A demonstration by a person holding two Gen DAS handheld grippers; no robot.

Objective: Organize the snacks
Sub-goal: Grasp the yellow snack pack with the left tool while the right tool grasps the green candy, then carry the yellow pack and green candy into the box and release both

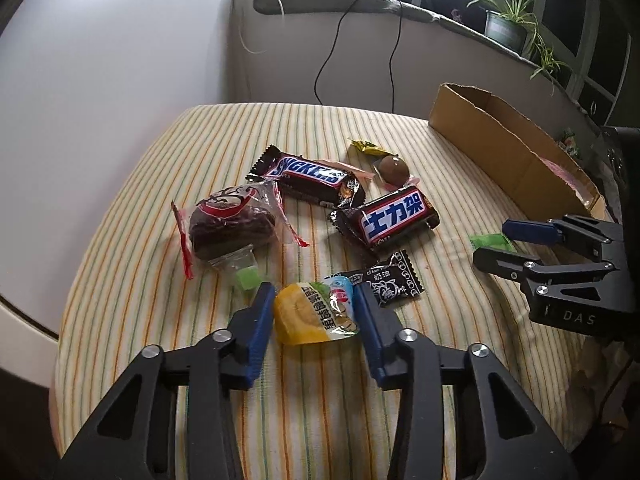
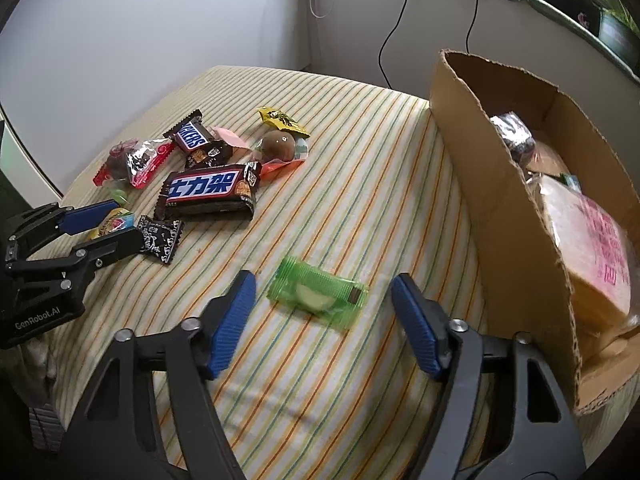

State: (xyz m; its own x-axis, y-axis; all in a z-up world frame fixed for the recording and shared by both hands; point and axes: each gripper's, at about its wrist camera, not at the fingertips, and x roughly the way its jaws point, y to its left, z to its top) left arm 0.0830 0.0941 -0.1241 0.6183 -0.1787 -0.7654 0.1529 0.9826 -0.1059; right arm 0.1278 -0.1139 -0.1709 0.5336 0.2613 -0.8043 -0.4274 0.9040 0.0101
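A: How far along is the sorting?

B: Partly done, I'd judge. The cardboard box [image 2: 500,184] at the far right already holds several items: a pale wrapped cake with pink print [image 2: 592,264] and a dark foil-wrapped piece behind it; more may be hidden. Most of the snacks are not in it and lie on the striped worktop [image 2: 360,152].

A: Count what's left out.

B: Two chocolate bars [image 1: 394,216], side by side in the middle. One dark cake in a red-edged bag [image 1: 232,220] at the left. One round brown sweet [image 1: 394,168] and one yellow wrapper [image 1: 366,148] at the far end. One small black packet [image 1: 390,278], one yellow-and-blue packet [image 1: 316,312] near it, one clear-wrapped green sweet [image 1: 246,274], and one green packet [image 2: 318,298] alone at the near right. Something pink under the bars I can't make out.

A: And the tongs?

B: The left tongs [image 1: 314,302] bracket the yellow-and-blue packet, pads at its edges; a firm pinch I can't confirm. The right tongs [image 2: 322,286] are spread around the green packet, clear of it.
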